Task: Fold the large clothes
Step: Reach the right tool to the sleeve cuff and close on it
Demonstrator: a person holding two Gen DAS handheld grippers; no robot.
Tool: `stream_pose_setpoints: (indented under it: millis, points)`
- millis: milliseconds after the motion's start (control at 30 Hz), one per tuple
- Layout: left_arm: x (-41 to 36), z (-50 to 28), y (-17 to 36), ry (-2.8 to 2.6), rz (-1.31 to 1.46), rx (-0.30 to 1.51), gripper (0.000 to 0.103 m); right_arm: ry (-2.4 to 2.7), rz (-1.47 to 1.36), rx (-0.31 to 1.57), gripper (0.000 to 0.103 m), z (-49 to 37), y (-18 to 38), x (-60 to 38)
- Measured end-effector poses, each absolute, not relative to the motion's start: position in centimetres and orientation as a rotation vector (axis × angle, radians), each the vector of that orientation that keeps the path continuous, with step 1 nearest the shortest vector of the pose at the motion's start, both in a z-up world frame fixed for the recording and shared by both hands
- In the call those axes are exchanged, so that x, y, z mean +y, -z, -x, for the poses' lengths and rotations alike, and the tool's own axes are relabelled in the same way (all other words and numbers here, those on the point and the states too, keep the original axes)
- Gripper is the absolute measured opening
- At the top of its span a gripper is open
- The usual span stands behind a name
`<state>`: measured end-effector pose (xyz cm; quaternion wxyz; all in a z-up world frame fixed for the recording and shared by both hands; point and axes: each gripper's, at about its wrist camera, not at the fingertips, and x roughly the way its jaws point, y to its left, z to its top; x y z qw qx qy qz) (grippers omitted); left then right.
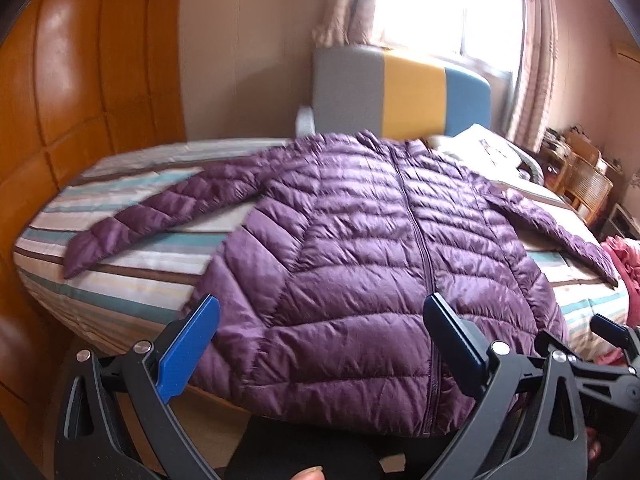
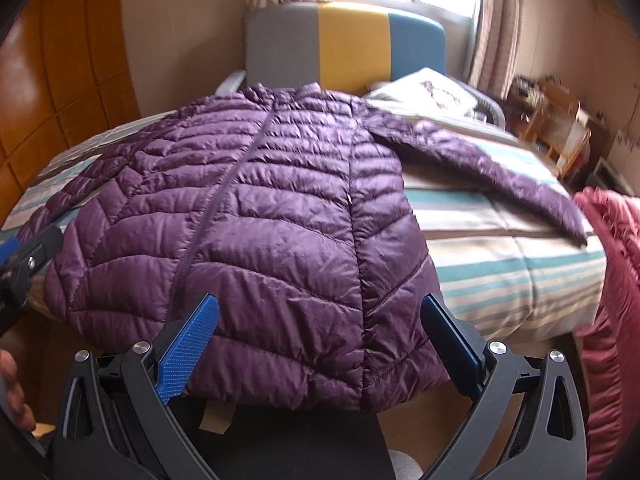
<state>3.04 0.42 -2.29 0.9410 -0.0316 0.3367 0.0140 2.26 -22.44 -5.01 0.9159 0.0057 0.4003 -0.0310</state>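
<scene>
my right gripper, fingers spread wide, hangs over the hem of a purple jacket lying flat, zipped, on the striped bed.

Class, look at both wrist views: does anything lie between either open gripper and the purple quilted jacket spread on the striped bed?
Nothing visible does. The left gripper and right gripper both stand open just short of the hem of the purple quilted jacket, with no object between them.
</scene>
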Motion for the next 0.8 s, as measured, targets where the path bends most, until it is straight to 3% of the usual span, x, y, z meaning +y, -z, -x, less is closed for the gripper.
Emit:
stream_pose_setpoints:
  millis: [467, 667, 800]
  points:
    - [-2.0, -17.0, 5.4, 0.086, 0.03, 0.846, 0.101, 0.273, -0.26, 0.915, 0.1, -11.6, 8.0, -33.4]
    - [-4.0, -24.2, 6.6, 0.114, -0.018, 0.87, 0.101, 0.432, -0.449, 0.892, 0.1, -14.8, 9.2, -41.5]
    - [-5.1, -28.5, 7.4, 0.119, -0.022, 0.891, 0.101, 0.537, -0.602, 0.836, 0.095, -15.8, 9.7, -47.0]
